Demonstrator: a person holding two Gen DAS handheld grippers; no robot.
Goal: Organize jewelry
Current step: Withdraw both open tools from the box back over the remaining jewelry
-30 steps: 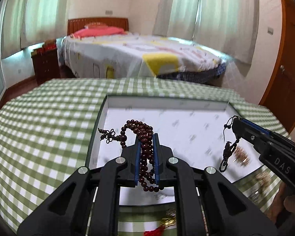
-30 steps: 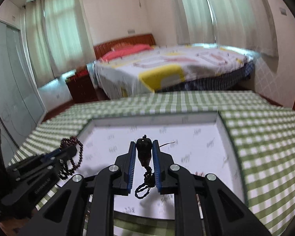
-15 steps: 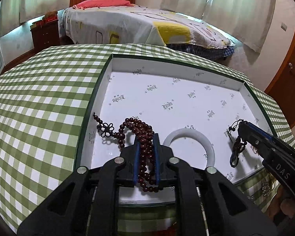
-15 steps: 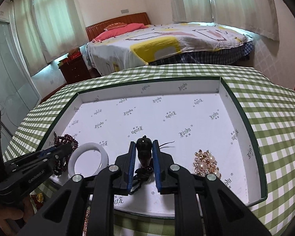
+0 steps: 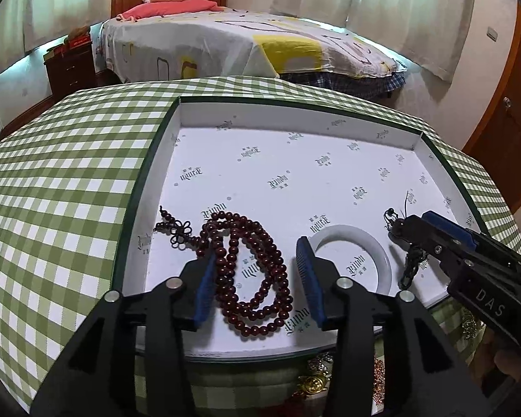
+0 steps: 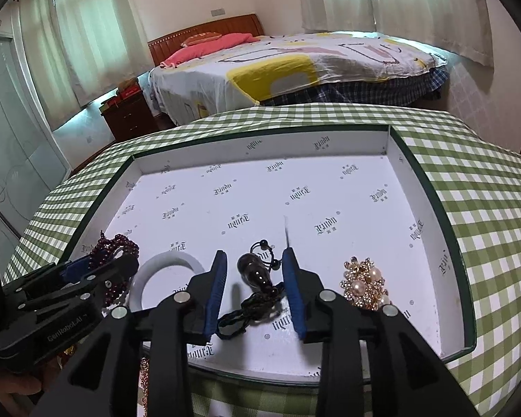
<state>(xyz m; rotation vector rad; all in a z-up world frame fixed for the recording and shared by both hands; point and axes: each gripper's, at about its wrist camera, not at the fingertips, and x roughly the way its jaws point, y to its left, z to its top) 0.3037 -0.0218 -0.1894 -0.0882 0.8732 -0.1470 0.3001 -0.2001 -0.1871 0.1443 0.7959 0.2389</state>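
Both grippers' jaws have just been opening, releasing what they were clamping a second ago. Sitting on the checked tablecloth (image 5: 69, 187), the white-lined box (image 6: 430, 187) is now holding everything: the dark bead necklace (image 5: 250, 271) lying loose between the left gripper (image 5: 257, 278)'s parted pads, the white bangle (image 5: 368, 253) beside it, and the black pendant (image 6: 255, 272) resting untouched inside the right gripper (image 6: 255, 290)'s half-open jaws, near the pearl brooch (image 6: 364, 283).
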